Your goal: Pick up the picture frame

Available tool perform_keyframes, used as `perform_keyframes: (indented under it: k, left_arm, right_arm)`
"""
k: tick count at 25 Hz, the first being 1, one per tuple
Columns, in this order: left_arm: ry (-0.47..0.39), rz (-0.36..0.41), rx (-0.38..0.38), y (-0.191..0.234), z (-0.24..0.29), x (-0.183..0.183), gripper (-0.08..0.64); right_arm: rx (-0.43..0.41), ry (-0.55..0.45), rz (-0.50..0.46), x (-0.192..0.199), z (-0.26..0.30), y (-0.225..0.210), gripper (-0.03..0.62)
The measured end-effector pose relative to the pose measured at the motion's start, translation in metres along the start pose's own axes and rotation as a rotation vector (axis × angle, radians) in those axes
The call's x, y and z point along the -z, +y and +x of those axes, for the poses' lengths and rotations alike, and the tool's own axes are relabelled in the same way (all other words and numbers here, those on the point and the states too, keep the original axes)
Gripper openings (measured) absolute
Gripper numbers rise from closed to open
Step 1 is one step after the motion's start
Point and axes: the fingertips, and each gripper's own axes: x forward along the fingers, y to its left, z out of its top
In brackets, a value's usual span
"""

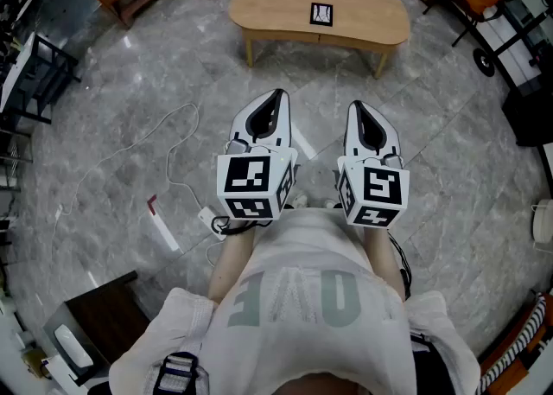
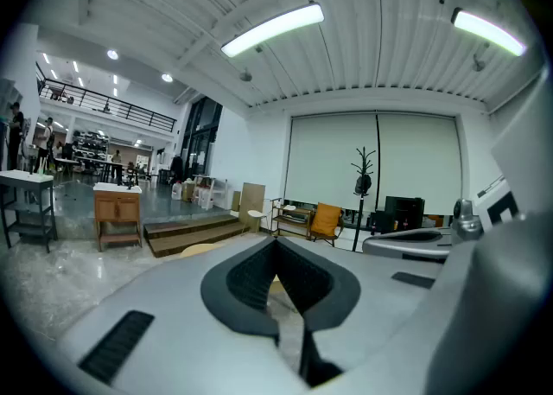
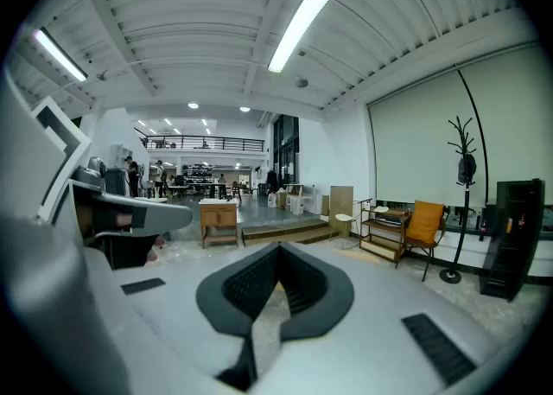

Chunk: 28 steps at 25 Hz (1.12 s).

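in the head view, the person is standing well back from the wooden counter point(image 1: 259, 4), holding the left gripper point(image 1: 277, 95) and the right gripper point(image 1: 355, 108) side by side in front of the body. both are pointing toward the counter, which reads as a ready stance with the approach not yet begun. the picture frame point(image 1: 321, 14) is sitting near the middle of the counter, well apart from both grippers. it is showing as a small square with a dark border and a pale centre, and whether it is lying flat or propped up is unclear.

in the left gripper view, the jaws are meeting at their tips, gripping nothing.

in the right gripper view, the jaws are likewise pressing together, empty.
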Motion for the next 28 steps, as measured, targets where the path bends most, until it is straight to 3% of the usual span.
perform_keyframes:
  k: [9, 15, 22, 28]
  left_arm:
    - [0.038, -0.019, 0.021, 0.013, -0.002, 0.014, 0.009]
    - [0.058, -0.014, 0.007, 0.008, 0.009, 0.018, 0.009]
    - [0.041, -0.016, -0.024, 0.001, 0.026, 0.009, 0.009]
    - [0.078, -0.023, -0.069, 0.005, 0.054, 0.013, 0.009]
  right_arm:
    - [0.057, 0.012, 0.006, 0.014, -0.014, 0.005, 0.005]
    - [0.066, -0.013, 0.08, 0.015, -0.01, -0.011, 0.005]
    - [0.01, -0.005, 0.059, 0.018, 0.013, -0.02, 0.005]
    - [-0.041, -0.008, 0.014, 0.004, 0.046, -0.034, 0.006]
